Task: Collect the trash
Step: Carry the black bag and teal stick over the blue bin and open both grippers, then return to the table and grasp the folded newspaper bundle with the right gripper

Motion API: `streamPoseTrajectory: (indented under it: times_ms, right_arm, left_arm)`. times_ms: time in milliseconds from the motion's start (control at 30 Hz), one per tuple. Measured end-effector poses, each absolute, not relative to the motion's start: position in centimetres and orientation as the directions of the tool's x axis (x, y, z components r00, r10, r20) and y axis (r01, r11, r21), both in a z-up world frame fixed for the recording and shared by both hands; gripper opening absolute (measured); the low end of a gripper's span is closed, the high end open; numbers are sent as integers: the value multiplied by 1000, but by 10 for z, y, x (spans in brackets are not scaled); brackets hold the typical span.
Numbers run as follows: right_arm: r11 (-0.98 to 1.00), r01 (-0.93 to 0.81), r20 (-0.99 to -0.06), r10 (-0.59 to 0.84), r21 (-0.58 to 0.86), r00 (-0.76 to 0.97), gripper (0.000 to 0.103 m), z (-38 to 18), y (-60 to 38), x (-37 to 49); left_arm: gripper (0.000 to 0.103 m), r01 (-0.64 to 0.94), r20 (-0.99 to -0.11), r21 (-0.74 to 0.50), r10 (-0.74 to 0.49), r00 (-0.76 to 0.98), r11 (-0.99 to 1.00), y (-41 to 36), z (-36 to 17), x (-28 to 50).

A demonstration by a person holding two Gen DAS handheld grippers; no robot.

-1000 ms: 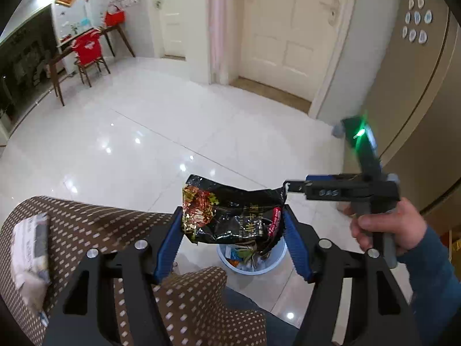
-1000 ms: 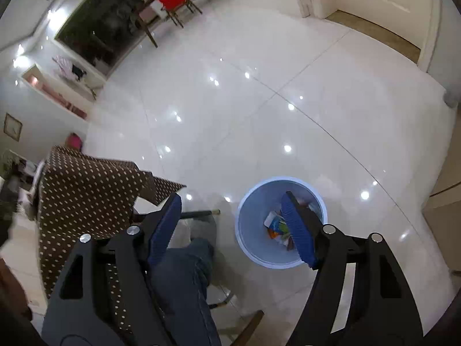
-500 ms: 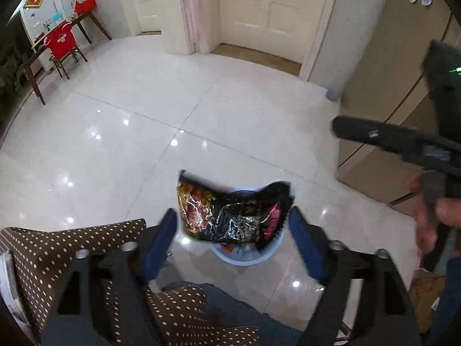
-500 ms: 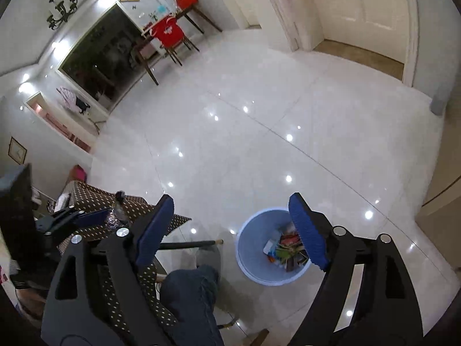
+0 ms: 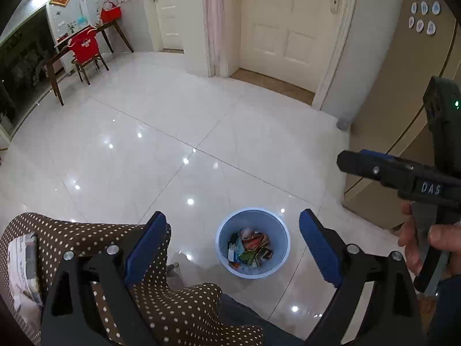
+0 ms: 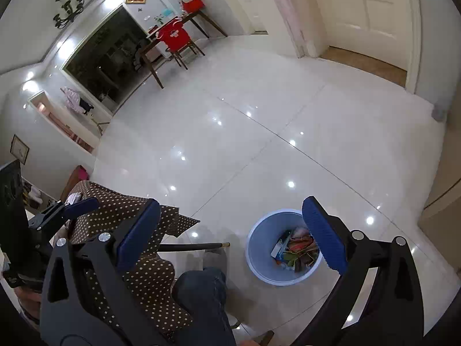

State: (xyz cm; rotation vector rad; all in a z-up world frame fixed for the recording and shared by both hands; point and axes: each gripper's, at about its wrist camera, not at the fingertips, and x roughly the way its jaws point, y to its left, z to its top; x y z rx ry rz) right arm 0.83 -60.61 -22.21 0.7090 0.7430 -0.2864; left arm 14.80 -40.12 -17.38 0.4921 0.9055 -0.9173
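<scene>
A light blue trash bin [image 5: 253,243] stands on the white tiled floor, holding several colourful wrappers [image 5: 250,250]. My left gripper [image 5: 233,245] is open and empty, held high above the bin. My right gripper [image 6: 230,236] is also open and empty, above the floor just left of the bin [image 6: 283,248]. The right gripper also shows in the left wrist view [image 5: 403,173], held in a hand at the right. A white crumpled wrapper [image 5: 23,262] lies on the brown polka-dot tablecloth [image 5: 86,236] at the far left.
The person's jeans-clad knee [image 6: 201,291] is under the table edge. A beige cabinet [image 5: 403,86] stands at the right, a white door [image 5: 288,28] behind. A red chair [image 5: 85,49] and wooden table stand far back left.
My left gripper opened and let go of the black snack wrapper, which dropped into the bin. The right gripper rose and drew back to the right.
</scene>
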Motion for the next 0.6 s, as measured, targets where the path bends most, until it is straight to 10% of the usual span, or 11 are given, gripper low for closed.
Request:
streamPoseTrajectory:
  times_ms: [600]
  right_arm:
    - [818,392,-673,-9,420,740,97,-167,-541,27]
  left_arm:
    - [92,765,-730,-77,-559,393,639,-314,-122,150]
